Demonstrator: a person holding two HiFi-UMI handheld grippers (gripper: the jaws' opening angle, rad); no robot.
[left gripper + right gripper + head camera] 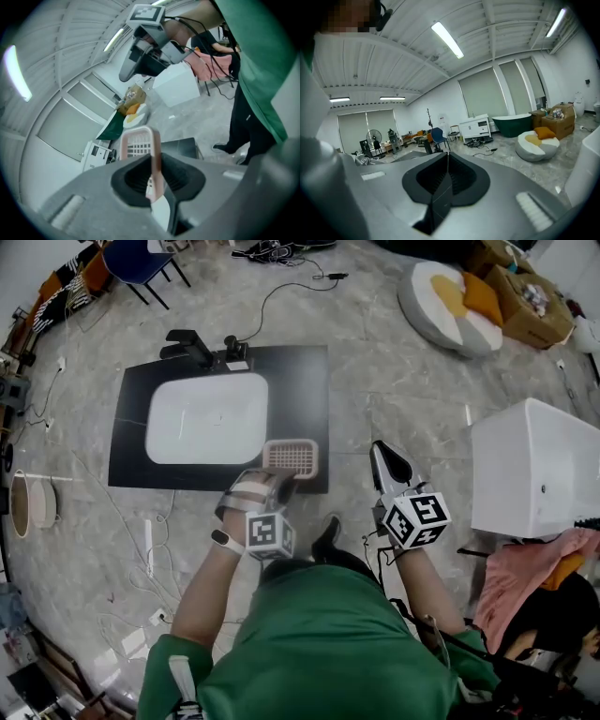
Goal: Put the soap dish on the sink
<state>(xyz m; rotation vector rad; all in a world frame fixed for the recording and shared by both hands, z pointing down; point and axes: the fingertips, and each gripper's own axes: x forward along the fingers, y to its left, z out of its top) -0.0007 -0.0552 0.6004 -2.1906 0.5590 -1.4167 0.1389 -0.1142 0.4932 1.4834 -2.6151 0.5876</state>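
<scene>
A pink slotted soap dish hangs over the near right corner of the black sink counter, which holds a white basin. My left gripper is shut on the dish's near edge. In the left gripper view the dish stands up from between the closed jaws. My right gripper is to the right of the counter, over the floor, shut with nothing in it. In the right gripper view its jaws meet along a thin line.
A black faucet stands at the counter's far edge. A white cabinet is at the right, pink cloth beside it. A round cushion and cardboard boxes lie far right. Cables run across the floor.
</scene>
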